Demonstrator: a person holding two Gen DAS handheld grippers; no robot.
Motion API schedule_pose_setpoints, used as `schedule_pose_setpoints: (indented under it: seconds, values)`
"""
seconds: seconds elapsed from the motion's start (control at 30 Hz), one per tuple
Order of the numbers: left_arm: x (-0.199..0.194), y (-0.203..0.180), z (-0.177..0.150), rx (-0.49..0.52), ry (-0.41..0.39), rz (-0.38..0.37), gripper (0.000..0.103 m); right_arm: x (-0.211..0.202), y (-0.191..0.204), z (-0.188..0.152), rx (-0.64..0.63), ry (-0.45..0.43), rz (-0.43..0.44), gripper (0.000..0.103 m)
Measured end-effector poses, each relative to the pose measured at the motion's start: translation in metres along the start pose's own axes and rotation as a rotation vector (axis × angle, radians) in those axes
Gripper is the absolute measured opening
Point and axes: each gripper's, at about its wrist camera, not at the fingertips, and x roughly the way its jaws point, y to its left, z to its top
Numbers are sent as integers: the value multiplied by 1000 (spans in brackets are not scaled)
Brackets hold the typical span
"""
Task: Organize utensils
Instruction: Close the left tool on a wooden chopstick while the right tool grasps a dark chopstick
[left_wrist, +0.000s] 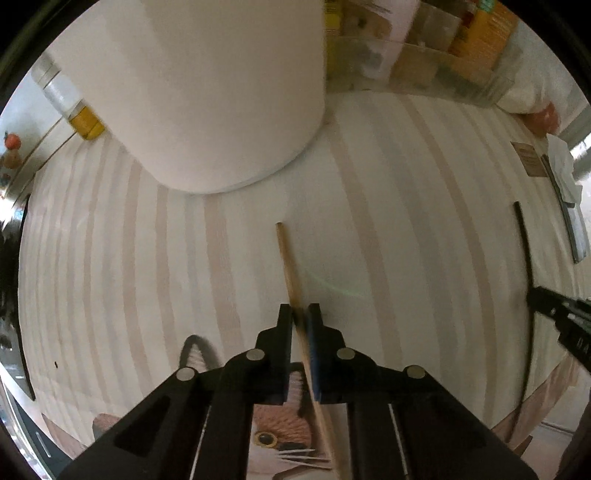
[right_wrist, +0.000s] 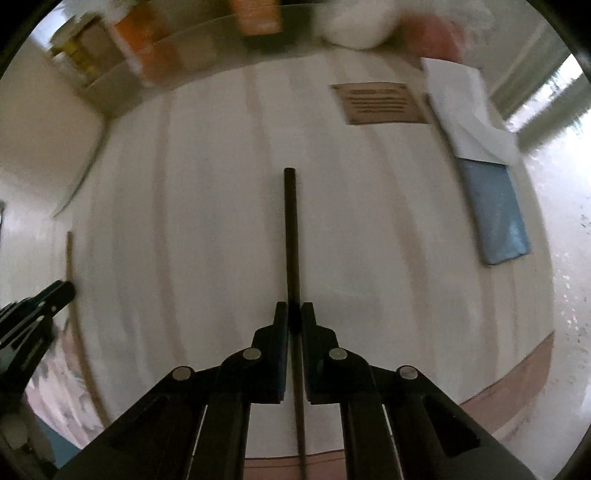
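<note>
Surface: pale striped cloth covering the table
Left gripper: jaws closed on a light wooden chopstick, tip pointing forward above the cloth, near a large white cylinder
Right gripper: jaws clamped on a dark brown chopstick, raised over the cloth
Far right: folded blue cloth

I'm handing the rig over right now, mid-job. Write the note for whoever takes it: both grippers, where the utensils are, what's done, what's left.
Left gripper: jaws shut on the light wooden chopstick, tip pointing forward toward the big white container.
Right gripper: jaws shut on the dark chopstick, held over the striped mat.
Done: both sticks are gripped.
Left: neither is put away yet; the white container looks like the likely destination. The frames do not confirm that, and other utensils are not visible.
</note>
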Motion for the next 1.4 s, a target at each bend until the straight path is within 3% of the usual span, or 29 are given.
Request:
schedule_pose_setpoints:
  seconds: [0.37,0.6,0.8,1.1,1.13,1.23,1.4]
  values:
    - [-9,57,-28,-109,12,17,5,12,103,-13,-159,36,103,7]
    - [-11,83,-28,-147,18,-26,5,17,124,-17,-176,53,114,7]
    - [-7,111,-24,-154,26,-53,4,22,106,-16,-164,61,132,7]
    - [-2,110,11,-165,28,-155,6,11,72,-18,-140,68,152,7]
    - [-3,114,11,-169,33,-163,8,11,71,-18,-142,74,155,7]
    - [1,131,8,-178,65,-196,27,11,67,-15,-138,107,173,7]
    - [7,146,6,-177,57,-188,30,10,56,-4,-126,134,195,8]
